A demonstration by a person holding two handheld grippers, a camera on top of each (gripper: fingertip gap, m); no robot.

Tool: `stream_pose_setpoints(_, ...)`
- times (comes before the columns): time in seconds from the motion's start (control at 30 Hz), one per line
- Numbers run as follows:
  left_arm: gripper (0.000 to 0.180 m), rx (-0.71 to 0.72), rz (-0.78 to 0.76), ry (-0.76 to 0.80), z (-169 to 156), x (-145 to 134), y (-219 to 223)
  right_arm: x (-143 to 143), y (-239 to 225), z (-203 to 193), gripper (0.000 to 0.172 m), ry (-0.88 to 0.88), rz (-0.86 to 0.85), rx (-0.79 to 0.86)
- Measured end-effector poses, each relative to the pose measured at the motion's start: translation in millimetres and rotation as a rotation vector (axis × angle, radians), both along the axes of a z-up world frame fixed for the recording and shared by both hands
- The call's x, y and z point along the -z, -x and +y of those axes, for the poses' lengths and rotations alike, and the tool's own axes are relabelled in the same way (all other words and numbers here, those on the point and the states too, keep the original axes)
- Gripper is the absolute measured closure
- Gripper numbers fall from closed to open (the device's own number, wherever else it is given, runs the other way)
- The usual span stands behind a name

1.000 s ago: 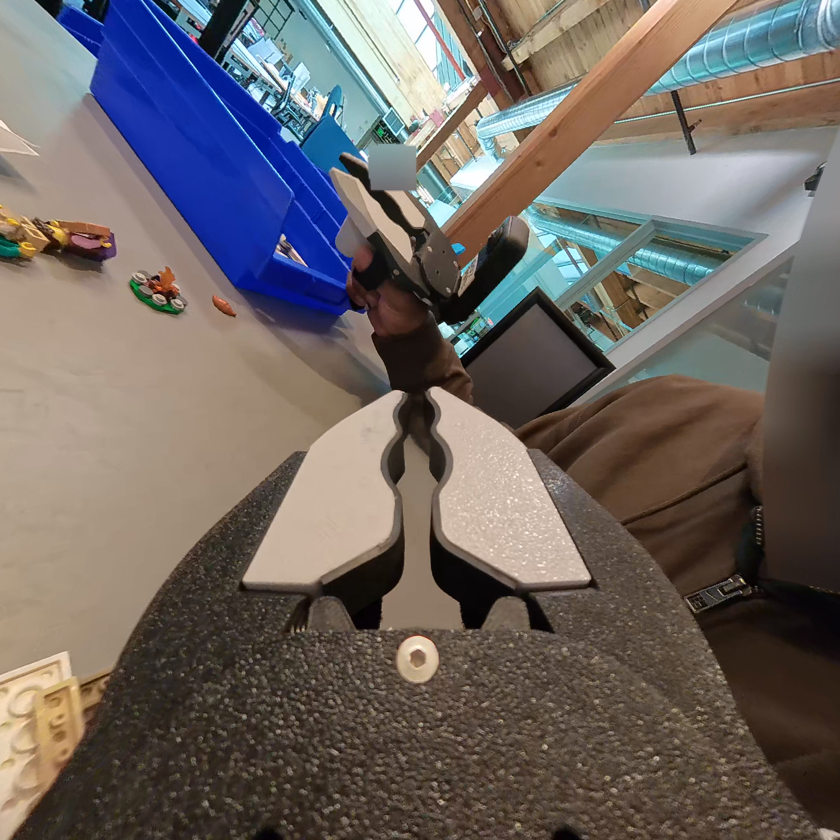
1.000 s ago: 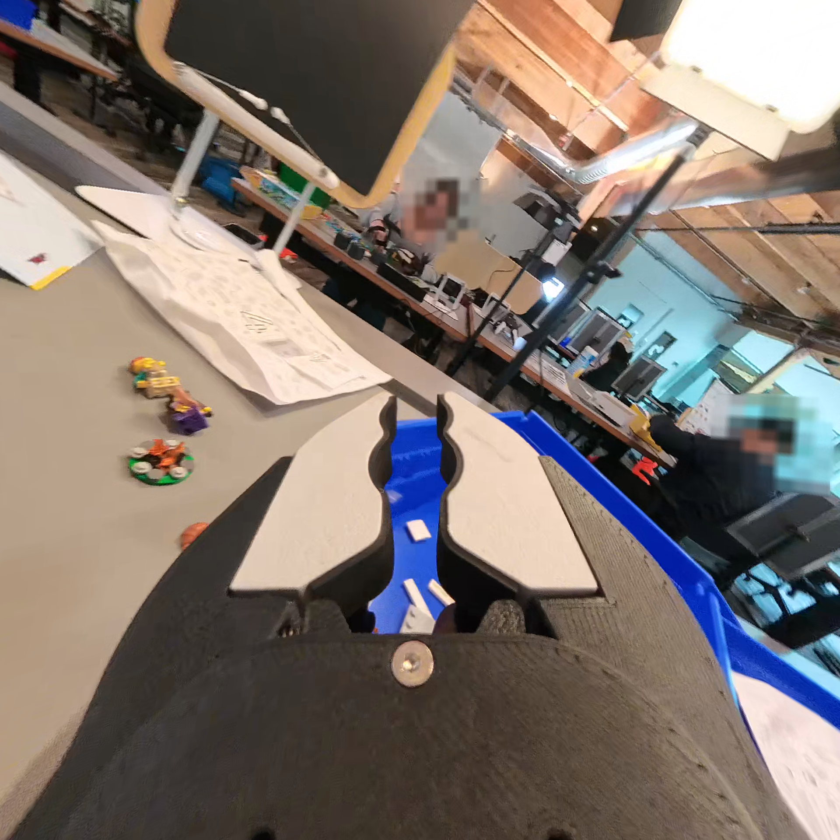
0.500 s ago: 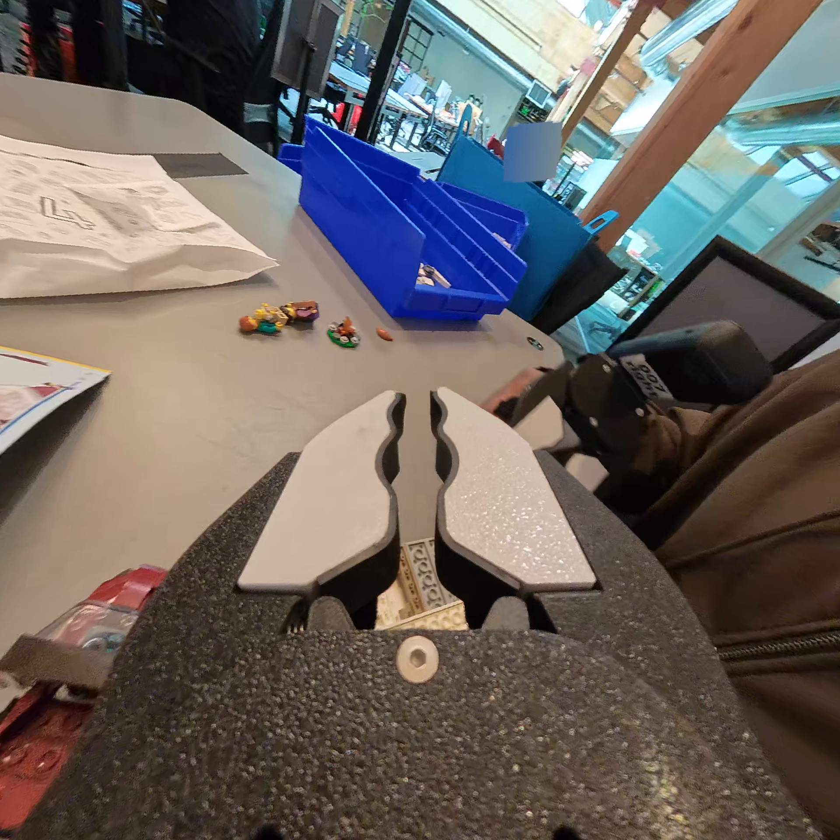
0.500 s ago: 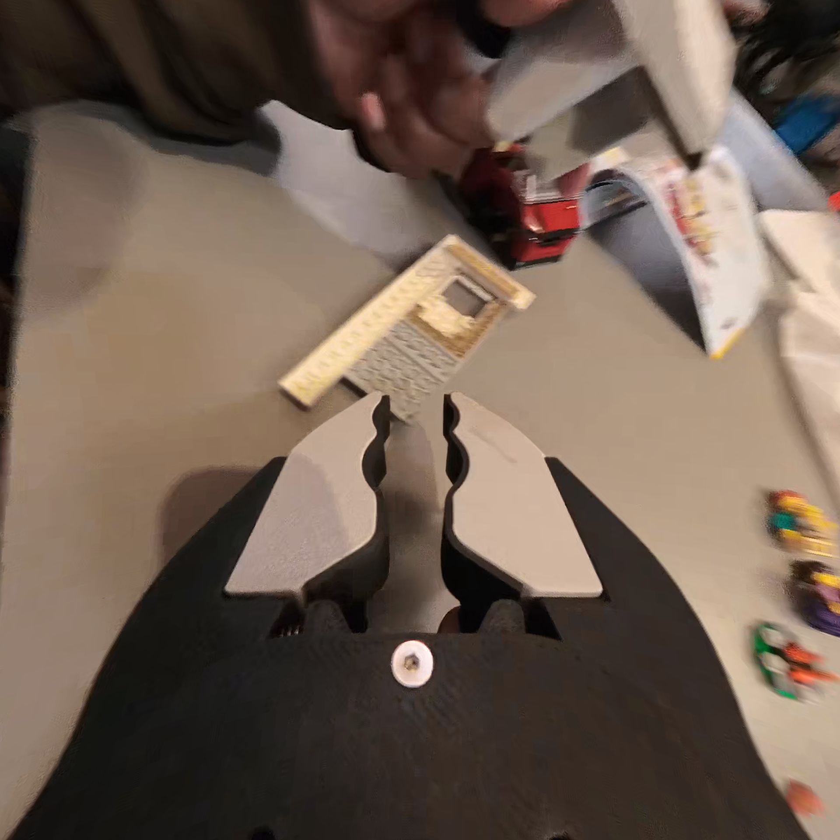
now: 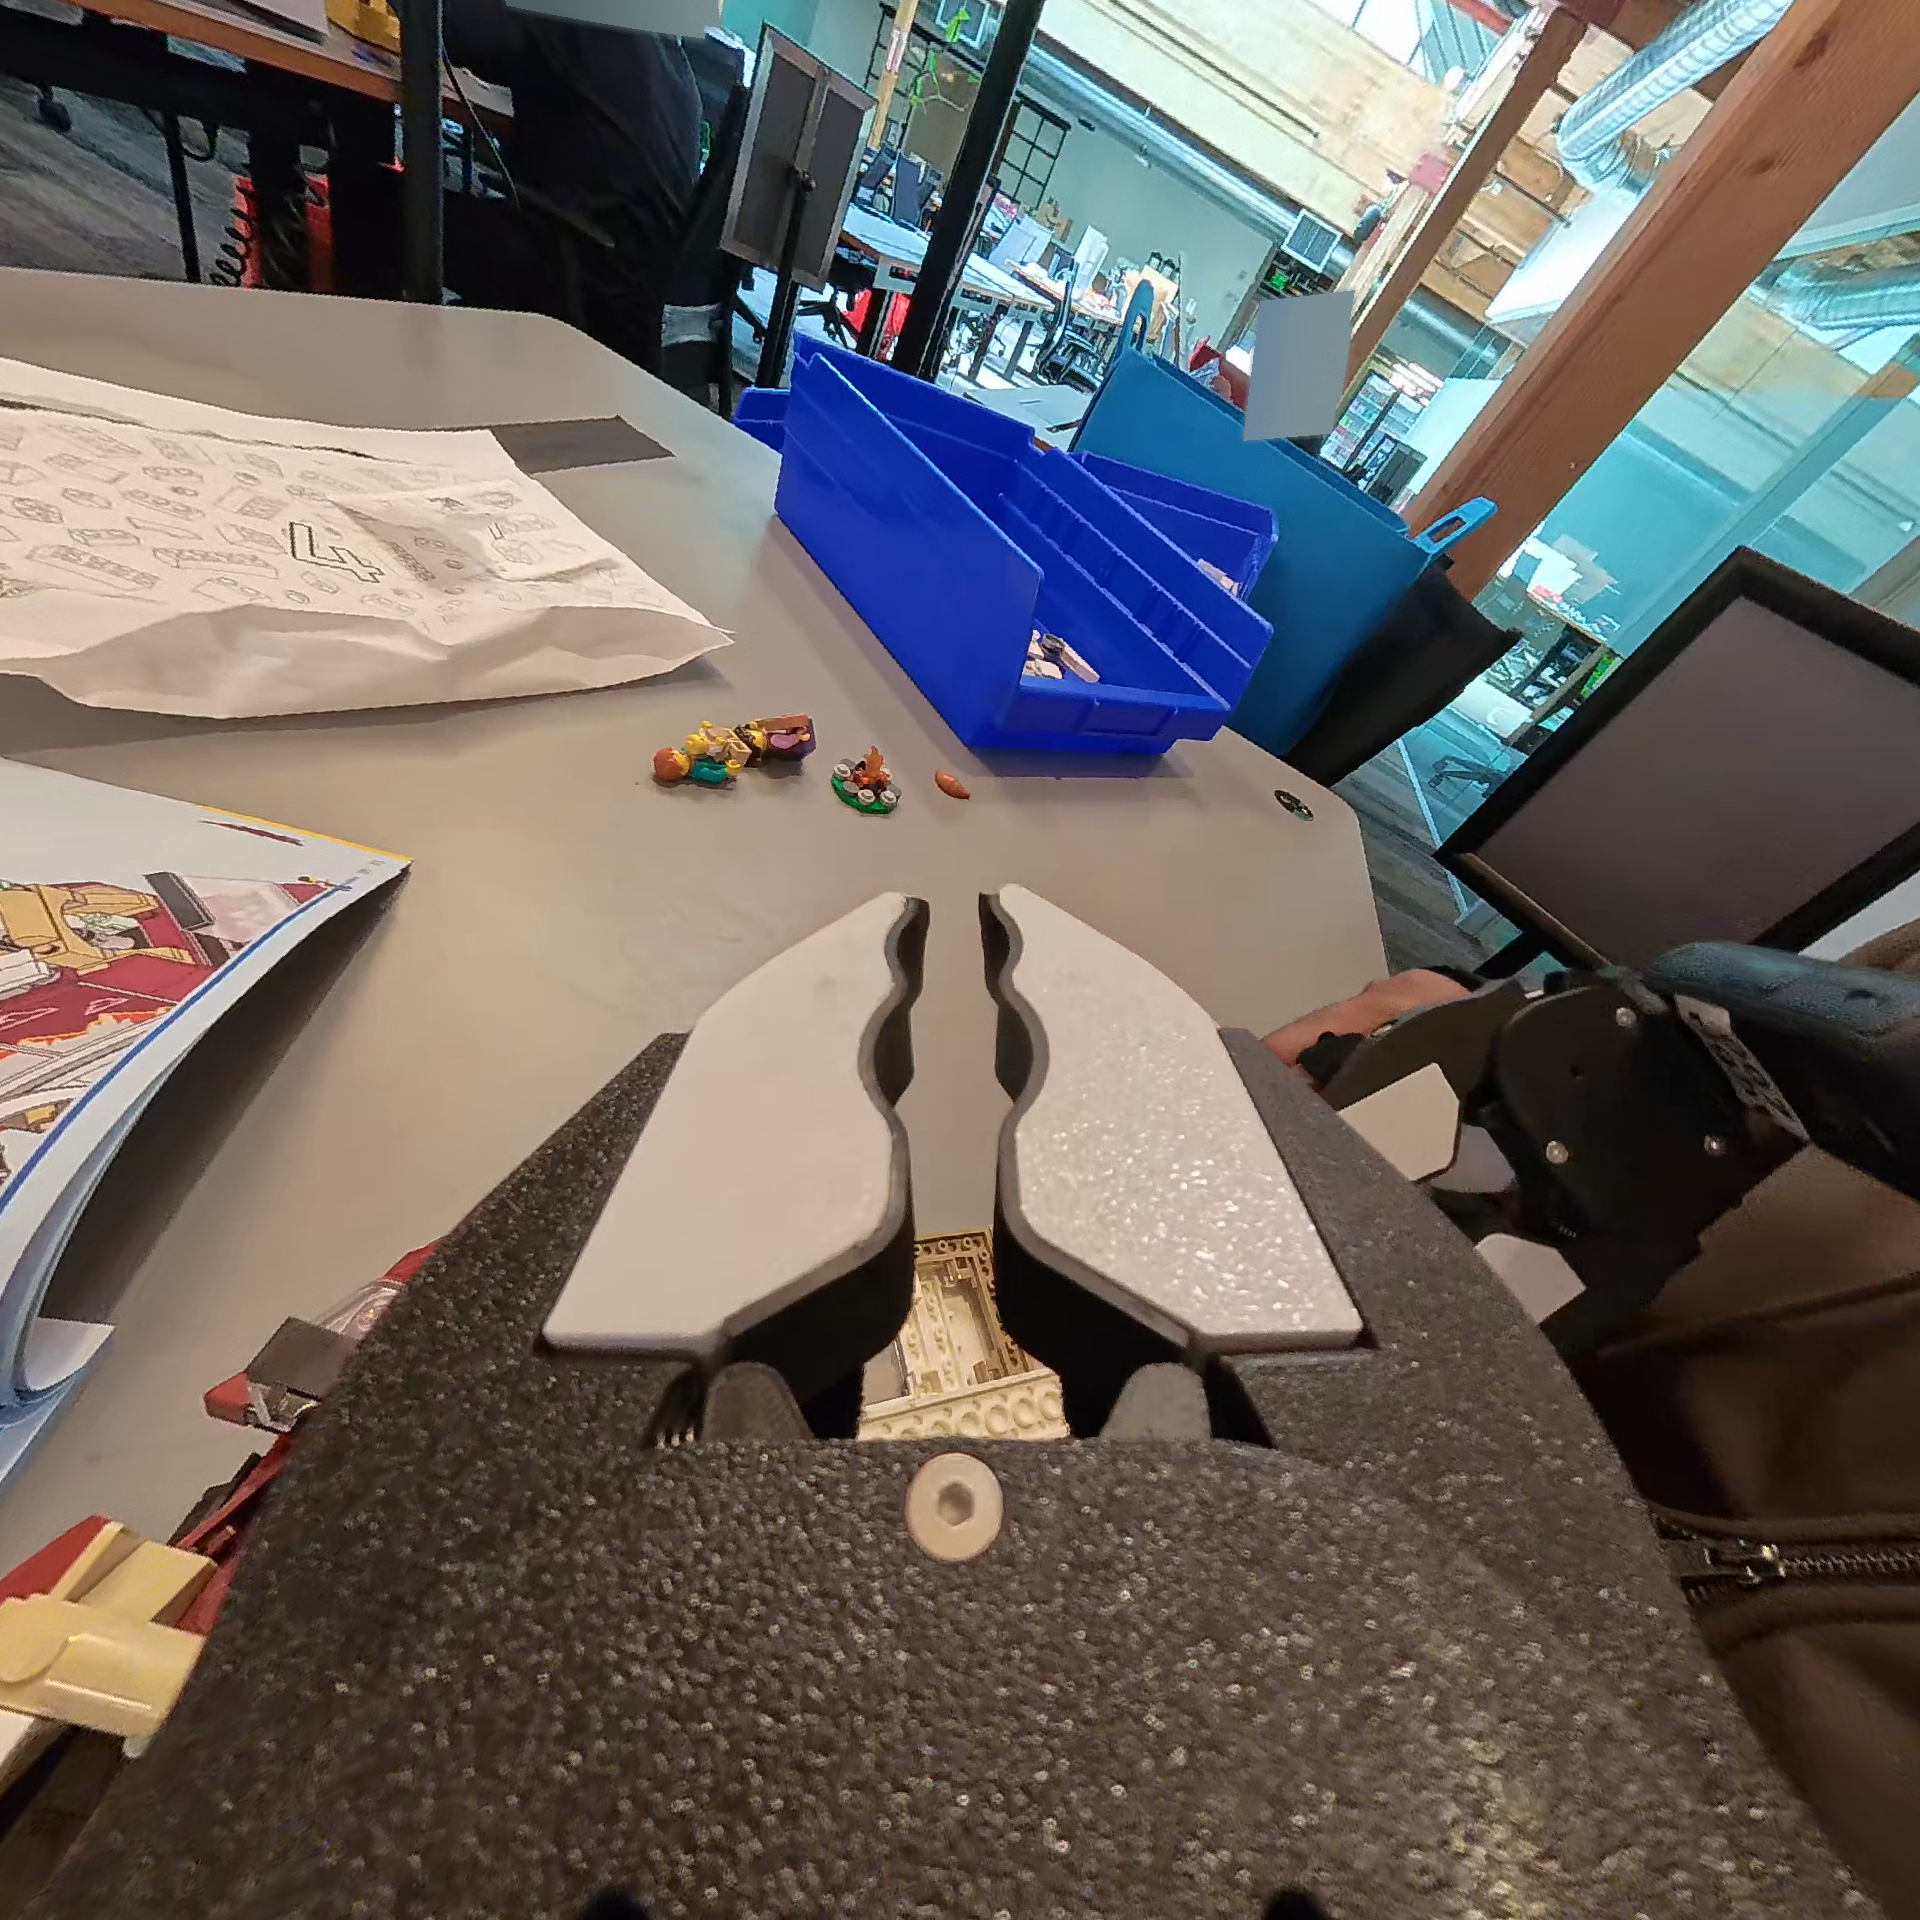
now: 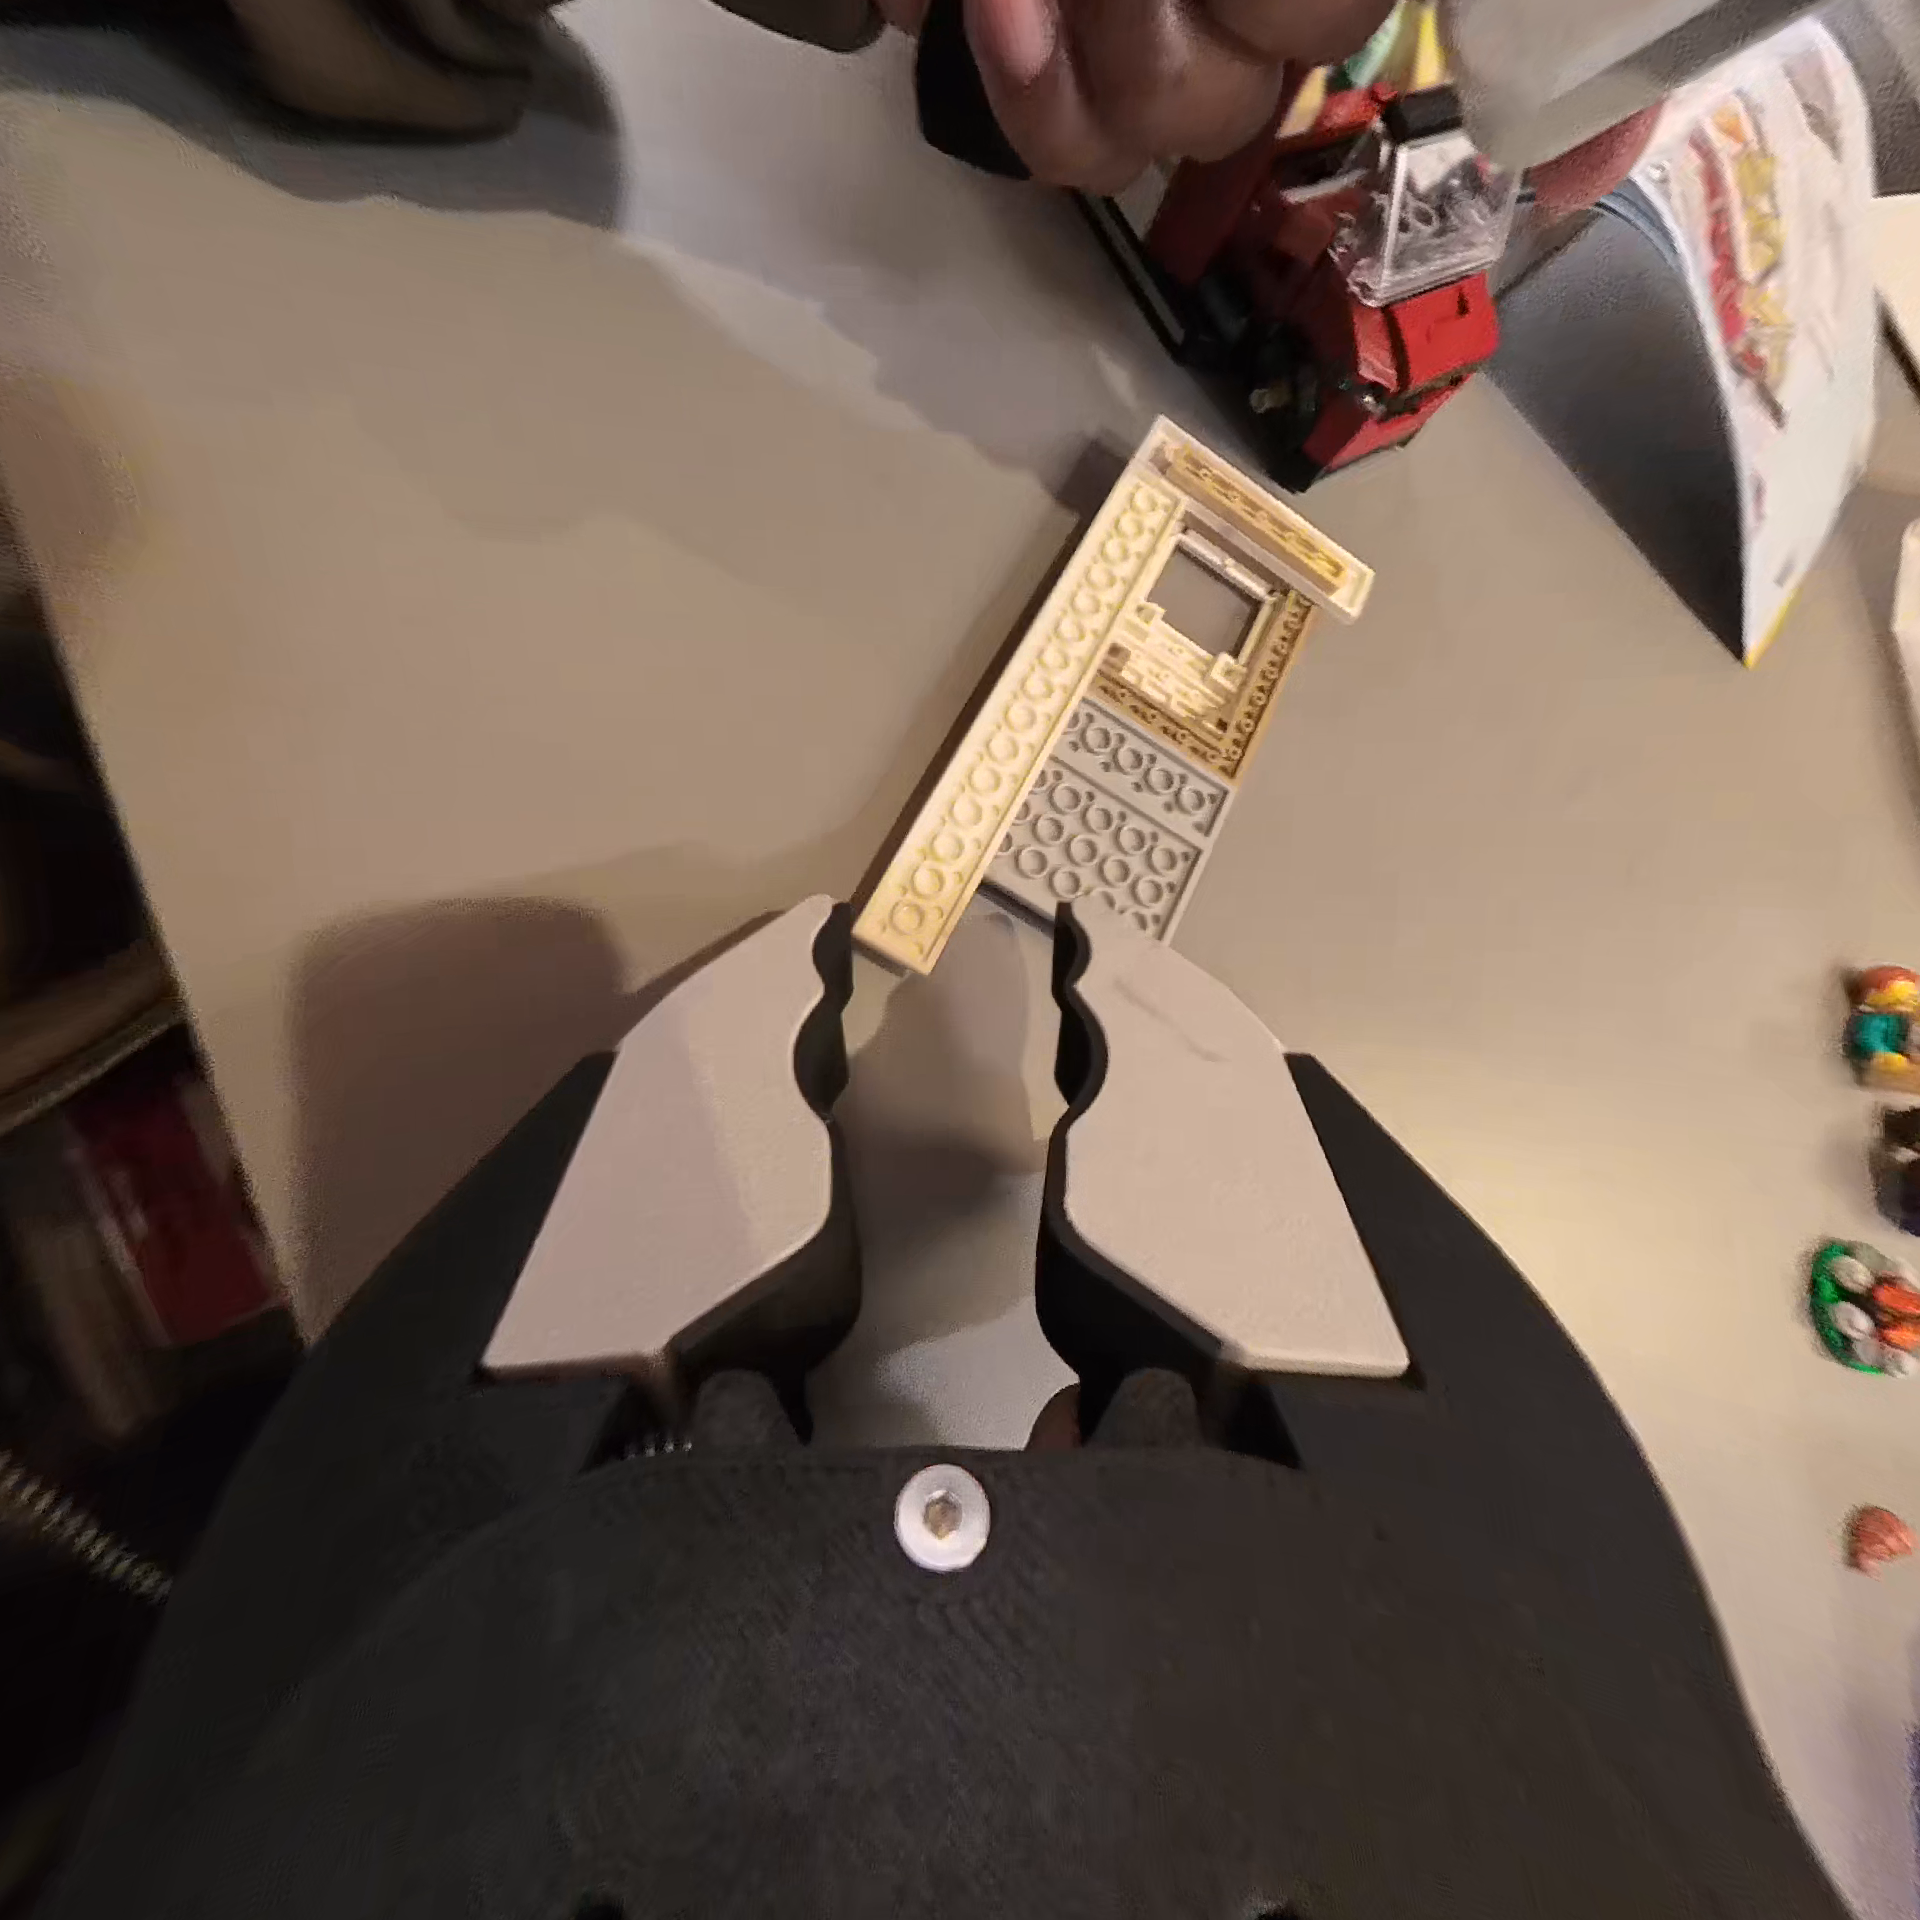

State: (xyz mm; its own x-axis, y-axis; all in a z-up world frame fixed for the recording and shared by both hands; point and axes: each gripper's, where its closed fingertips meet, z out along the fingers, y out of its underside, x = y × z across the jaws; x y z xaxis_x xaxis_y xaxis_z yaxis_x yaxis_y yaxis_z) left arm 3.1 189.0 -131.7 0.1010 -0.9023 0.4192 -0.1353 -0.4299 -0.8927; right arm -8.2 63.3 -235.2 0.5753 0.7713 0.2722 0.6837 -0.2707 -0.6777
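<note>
The right gripper (image 6: 945,925) hangs with its jaws parted and bare, tips just short of the cream-and-grey brick wall panel (image 6: 1101,748) lying flat on the grey table (image 6: 520,623). The left gripper (image 5: 948,909), slightly parted, holds nothing above that panel. A red brick model (image 6: 1361,343), minifigures (image 5: 732,750) and a blue bin (image 5: 997,582) lie beyond. Nothing is lifted yet.

A cream and grey studded brick plate (image 6: 1101,727) lies mid-frame on the grey worktop (image 5: 582,935). Upper right, a red, perhaps partly black, brick model (image 6: 1351,312). The bins (image 5: 997,582) are bright blue; the paper bag (image 5: 291,561) is white with black line-drawn bricks.
</note>
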Motion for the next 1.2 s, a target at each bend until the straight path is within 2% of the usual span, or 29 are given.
stream_pose_setpoints(0.07,0.17,0.004,0.003,0.001,-0.5,2.0,-1.1,5.3,-1.5,5.7,0.141,-0.033,-0.068,0.042)
stream_pose_setpoints(0.1,0.17,0.008,0.007,0.0,-1.0,3.1,-1.6,8.2,-2.4,7.4,0.154,-0.047,-0.097,0.055)
stream_pose_setpoints(0.17,0.17,0.017,0.016,-0.017,-2.1,4.8,-2.2,10.9,-4.7,12.8,0.17,-0.068,-0.107,0.093)
stream_pose_setpoints(0.33,0.164,0.102,0.118,-0.136,-15.6,16.6,-4.7,7.0,-14.7,23.0,0.171,-0.047,-0.045,0.143)
stream_pose_setpoints(0.53,0.146,0.311,0.446,-0.465,-44.6,68.0,4.9,-2.2,-21.9,26.5,0.17,-0.068,-0.012,0.119)
stream_pose_setpoints(0.63,0.142,0.375,0.487,-0.513,-54.8,78.2,5.8,-5.1,-23.1,26.4,0.143,-0.049,0.022,0.093)
stream_pose_setpoints(0.73,0.14,0.415,0.496,-0.527,-60.0,81.2,8.4,6.6,-28.2,24.6,0.132,0.028,-0.001,0.073)
stream_pose_setpoints(0.8,0.139,0.433,0.519,-0.552,-59.7,85.0,12.6,9.9,-31.6,29.4,0.138,0.022,-0.014,0.088)
stream_pose_setpoints(0.87,0.138,0.445,0.542,-0.574,-58.6,88.8,16.9,12.2,-33.3,32.7,0.156,0.022,-0.033,0.098)
stream_pose_setpoints(1.0,0.138,0.452,0.56,-0.596,-56.8,92.4,21.7,11.7,-36.1,37.7,0.156,0.019,-0.04,0.111)
stream_pose_setpoints(1.2,0.138,0.412,0.61,-0.667,-49.6,98.6,19.3,1.1,-41.9,37.9,0.156,0.113,0.152,0.153)
